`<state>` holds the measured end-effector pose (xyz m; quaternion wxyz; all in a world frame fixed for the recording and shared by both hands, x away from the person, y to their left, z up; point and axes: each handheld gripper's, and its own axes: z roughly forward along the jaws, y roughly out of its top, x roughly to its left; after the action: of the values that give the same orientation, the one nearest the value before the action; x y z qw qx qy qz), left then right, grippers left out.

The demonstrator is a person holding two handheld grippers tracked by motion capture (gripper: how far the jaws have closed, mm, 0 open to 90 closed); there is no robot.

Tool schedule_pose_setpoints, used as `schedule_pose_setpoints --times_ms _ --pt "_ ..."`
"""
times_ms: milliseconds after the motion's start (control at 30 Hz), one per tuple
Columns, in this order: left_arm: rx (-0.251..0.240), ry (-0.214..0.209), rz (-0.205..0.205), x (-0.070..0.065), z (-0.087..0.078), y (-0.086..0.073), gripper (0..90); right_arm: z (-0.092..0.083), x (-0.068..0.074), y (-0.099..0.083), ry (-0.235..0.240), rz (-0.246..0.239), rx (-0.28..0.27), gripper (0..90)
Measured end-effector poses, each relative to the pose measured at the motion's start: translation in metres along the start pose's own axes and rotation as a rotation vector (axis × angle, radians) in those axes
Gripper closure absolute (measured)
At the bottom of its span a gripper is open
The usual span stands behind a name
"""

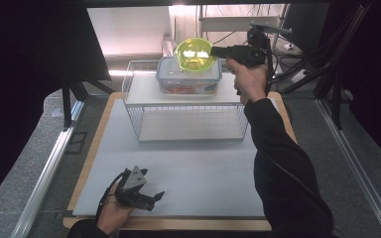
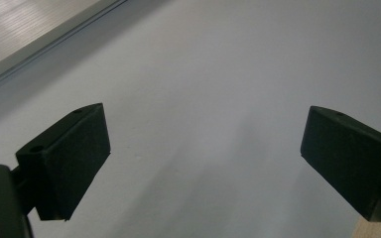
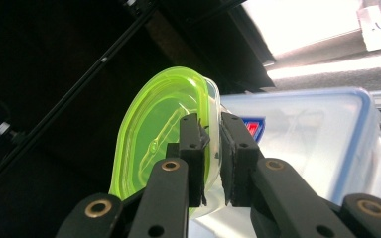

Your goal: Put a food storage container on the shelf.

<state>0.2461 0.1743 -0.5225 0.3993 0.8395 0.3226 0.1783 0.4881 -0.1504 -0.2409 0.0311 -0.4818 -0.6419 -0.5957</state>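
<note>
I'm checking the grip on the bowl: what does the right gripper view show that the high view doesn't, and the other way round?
Right gripper view alone: the pads pinch the bowl's rim, one inside, one outside.

High view alone: the wire rack on the table, the box sitting on its top shelf, and the open left hand-held gripper low near the front edge.

Both: the right hand-held gripper holding the green bowl above the clear box.

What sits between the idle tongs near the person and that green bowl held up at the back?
In the high view, bare white mat, then the wire basket, separate the left tongs from the green bowl.
</note>
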Motion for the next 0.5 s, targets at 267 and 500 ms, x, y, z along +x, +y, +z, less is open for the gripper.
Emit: schedule_pose_setpoints --times_ms 267,500 --pt "-0.001 -0.008 0.004 0.0 -0.001 0.0 5.1 0.034 0.001 0.006 -0.07 0.032 -0.004 81.7" --pt "0.003 -0.011 0.008 -0.001 0.0 0.0 5.2 0.043 -0.007 0.006 -0.094 0.063 -0.014 80.8"
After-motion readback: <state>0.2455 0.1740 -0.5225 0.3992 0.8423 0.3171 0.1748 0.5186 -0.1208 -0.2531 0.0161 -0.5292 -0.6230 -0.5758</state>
